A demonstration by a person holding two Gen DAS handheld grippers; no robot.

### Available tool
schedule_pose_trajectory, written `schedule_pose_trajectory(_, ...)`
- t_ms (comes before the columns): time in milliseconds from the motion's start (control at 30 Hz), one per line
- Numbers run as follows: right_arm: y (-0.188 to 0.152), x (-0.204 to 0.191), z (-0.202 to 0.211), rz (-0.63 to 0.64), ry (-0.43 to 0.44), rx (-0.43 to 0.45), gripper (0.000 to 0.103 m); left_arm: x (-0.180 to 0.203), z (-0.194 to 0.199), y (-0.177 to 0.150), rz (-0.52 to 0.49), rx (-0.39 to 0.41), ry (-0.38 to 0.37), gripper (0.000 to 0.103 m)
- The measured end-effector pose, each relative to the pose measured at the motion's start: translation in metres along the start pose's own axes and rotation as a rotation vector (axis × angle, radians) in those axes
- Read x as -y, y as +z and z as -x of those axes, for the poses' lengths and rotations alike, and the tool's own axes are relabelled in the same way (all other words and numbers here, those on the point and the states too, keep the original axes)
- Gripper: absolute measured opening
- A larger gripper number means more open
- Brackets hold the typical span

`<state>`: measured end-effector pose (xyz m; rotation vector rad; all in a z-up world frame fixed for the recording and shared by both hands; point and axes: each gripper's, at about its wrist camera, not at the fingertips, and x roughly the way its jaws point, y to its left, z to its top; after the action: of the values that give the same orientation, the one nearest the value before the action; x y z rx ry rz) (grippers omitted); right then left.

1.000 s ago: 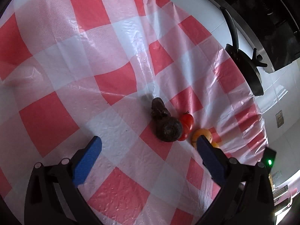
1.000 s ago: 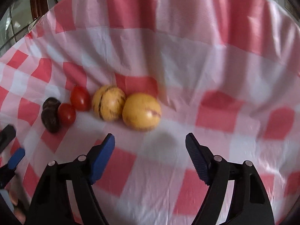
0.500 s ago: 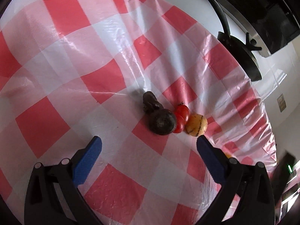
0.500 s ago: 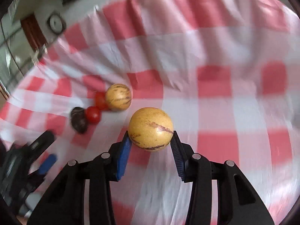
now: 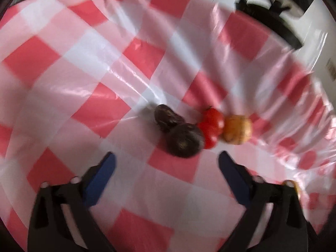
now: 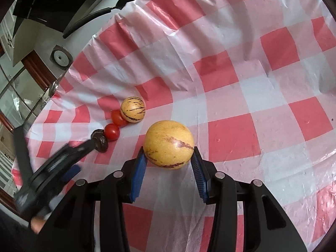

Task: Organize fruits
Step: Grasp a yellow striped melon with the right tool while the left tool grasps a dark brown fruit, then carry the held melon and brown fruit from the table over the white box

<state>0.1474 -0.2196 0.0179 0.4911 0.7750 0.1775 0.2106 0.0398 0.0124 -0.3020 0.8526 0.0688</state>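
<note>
Striped yellow melon pinched above crinkled plastic gingham

The right gripper (image 6: 169,164) clamps the smooth round melon (image 6: 169,145) between ribbed blue pads; the left gripper (image 5: 167,162) — jaws just narrowing, empty — nears two wrinkled dark fruits (image 5: 178,133).

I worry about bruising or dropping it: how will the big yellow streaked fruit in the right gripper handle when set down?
The big yellow fruit looks round and smooth, so it will probably roll on the glossy tablecloth. The right gripper pinches only its lower half, so it might slip. Its skin shows no denting, suggesting firmness.
</note>
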Motion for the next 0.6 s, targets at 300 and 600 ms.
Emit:
schedule_pose_trajectory(300,-0.001,0.0,-0.001,0.012,0.009,-0.015,0.043,0.035,-0.029,0.014,-0.161,-0.044,0.054,0.06)
schedule_pose_trajectory(600,-0.002,0.001,-0.002,0.009,0.016,-0.019,0.043,0.009,0.026,0.004,-0.085,0.077,-0.019,0.043)
